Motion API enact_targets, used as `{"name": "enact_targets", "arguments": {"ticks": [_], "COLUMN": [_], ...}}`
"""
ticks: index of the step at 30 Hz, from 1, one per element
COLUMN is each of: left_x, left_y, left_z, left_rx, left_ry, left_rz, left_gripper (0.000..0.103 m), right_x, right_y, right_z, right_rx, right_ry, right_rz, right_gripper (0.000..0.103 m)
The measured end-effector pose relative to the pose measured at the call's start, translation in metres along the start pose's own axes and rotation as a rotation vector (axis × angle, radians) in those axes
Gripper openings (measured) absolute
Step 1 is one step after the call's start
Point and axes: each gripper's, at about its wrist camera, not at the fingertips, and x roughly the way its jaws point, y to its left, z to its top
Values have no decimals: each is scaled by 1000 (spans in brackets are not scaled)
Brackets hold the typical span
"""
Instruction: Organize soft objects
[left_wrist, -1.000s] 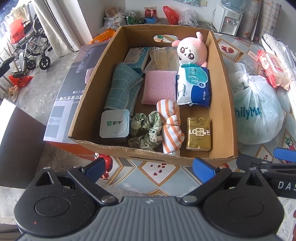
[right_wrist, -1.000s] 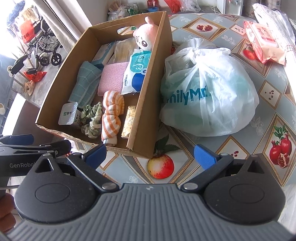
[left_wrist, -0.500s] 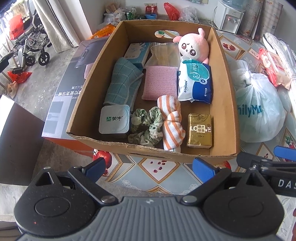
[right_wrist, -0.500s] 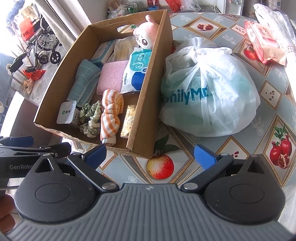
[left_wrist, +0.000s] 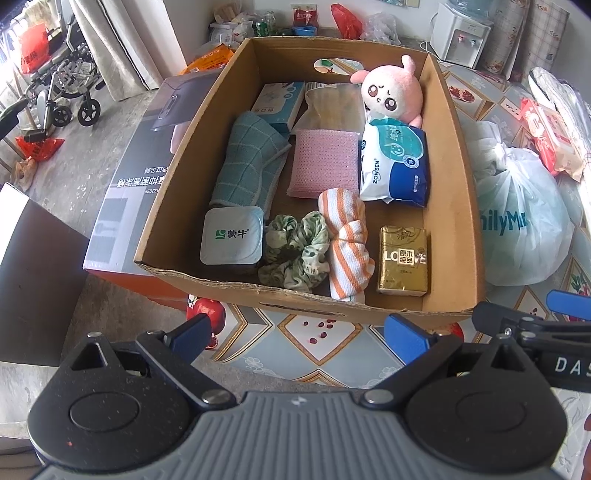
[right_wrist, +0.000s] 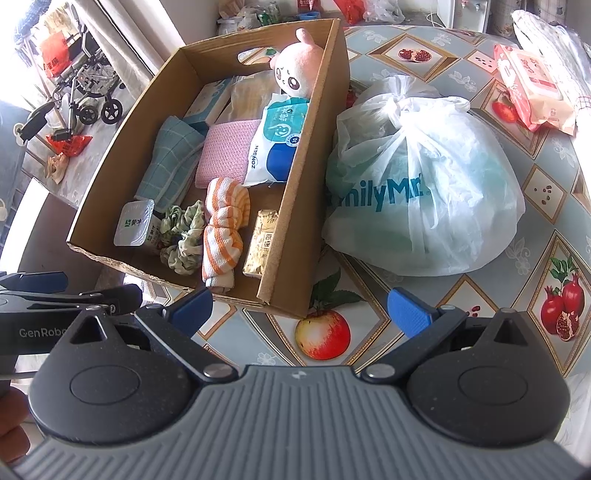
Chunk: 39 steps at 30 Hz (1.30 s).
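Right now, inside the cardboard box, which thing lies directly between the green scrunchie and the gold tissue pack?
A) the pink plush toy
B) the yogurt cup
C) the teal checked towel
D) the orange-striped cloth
D: in the left wrist view the orange-striped cloth lies with the green scrunchie on its left and the gold tissue pack on its right.

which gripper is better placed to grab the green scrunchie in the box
Left, probably. The left gripper is open and faces the box head on, the green scrunchie just ahead. The right gripper points at the box's corner.
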Motion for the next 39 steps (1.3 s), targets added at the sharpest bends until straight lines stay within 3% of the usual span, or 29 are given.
{"name": "enact_targets", "arguments": {"ticks": [39], "left_x": [5], "left_y": [1], "left_z": [5], "left_rx": [0], "left_ry": [9], "left_rz": [-3], "left_gripper": [100], "right_x": [5], "right_y": [2], "right_z": [5], "right_rx": [6], "right_ry": [0], "right_rz": [-4], "right_gripper": [101]}}
